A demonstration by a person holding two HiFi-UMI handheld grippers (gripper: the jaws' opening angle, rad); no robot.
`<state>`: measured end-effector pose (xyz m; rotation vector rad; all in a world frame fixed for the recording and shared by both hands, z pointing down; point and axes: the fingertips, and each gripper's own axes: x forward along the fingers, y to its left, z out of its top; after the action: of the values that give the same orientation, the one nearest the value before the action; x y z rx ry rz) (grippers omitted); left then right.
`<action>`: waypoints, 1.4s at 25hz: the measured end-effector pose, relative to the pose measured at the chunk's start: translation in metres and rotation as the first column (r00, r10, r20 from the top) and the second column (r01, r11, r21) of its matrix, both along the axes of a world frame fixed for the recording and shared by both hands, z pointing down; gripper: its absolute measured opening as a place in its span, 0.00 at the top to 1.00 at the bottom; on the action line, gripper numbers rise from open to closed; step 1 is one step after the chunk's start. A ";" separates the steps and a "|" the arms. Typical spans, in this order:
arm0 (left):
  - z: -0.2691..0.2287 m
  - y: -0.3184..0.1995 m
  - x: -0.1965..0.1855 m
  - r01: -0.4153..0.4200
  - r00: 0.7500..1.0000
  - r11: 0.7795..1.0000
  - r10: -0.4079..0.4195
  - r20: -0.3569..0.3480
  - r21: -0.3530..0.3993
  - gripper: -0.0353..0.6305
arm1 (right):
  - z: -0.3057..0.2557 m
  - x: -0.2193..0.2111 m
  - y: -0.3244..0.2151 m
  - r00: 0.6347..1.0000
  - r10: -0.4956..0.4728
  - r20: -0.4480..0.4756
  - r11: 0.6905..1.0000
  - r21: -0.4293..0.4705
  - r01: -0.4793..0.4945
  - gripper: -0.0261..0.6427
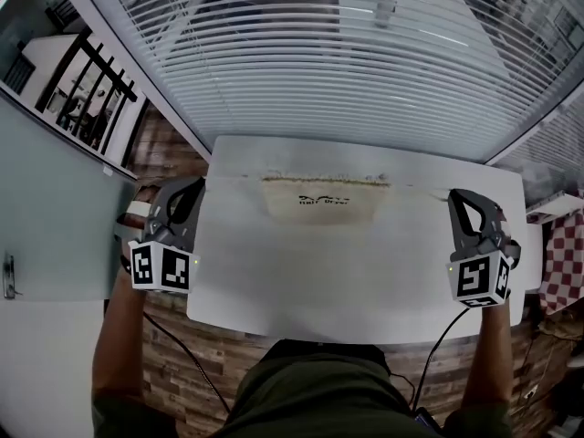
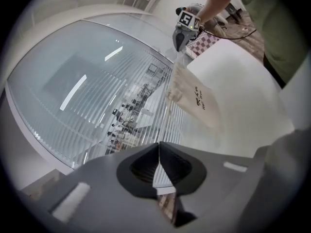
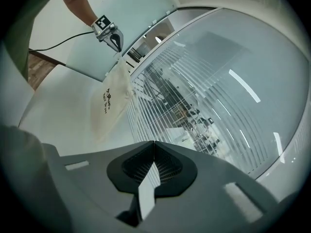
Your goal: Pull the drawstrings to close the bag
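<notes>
A cream drawstring bag (image 1: 319,201) with black print lies flat at the back middle of the white table (image 1: 356,281). Its top edge is gathered into ruffles. A thin drawstring (image 1: 234,177) runs taut from the bag's left corner to my left gripper (image 1: 193,188), which is shut on it at the table's left edge. Another drawstring (image 1: 422,189) stretches from the right corner to my right gripper (image 1: 456,199), also shut on it. In the left gripper view the jaws (image 2: 159,145) meet, with the bag (image 2: 197,103) ahead. The right gripper view shows its jaws (image 3: 154,144) shut and the bag (image 3: 112,101) beyond.
Window blinds (image 1: 338,53) rise just behind the table's far edge. A glass partition (image 1: 46,199) stands at the left and a red checkered cloth (image 1: 561,254) lies at the right. The person's lap (image 1: 315,391) is against the table's near edge, above a brick-pattern floor.
</notes>
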<state>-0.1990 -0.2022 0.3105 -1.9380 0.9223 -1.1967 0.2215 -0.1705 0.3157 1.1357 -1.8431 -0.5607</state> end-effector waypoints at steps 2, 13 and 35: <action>-0.003 -0.004 -0.016 0.040 0.999 0.999 -0.040 -0.008 0.010 0.93 | -0.007 0.020 -0.001 0.998 0.054 0.008 0.998 0.017 -0.055 0.94; -0.047 0.001 -0.066 0.157 0.984 0.986 -0.152 -0.088 0.057 0.93 | -0.053 0.066 0.008 0.989 0.139 0.042 0.984 0.109 -0.143 0.94; -0.123 0.013 -0.064 0.253 0.819 0.962 -0.159 -0.552 0.099 0.93 | -0.104 0.047 0.019 0.964 0.079 0.252 0.960 0.241 -0.142 0.94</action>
<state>-0.2628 -0.1895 0.1871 -2.1103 1.5094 -0.6420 0.2684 -0.1516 0.2119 1.5295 -1.9343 -0.6330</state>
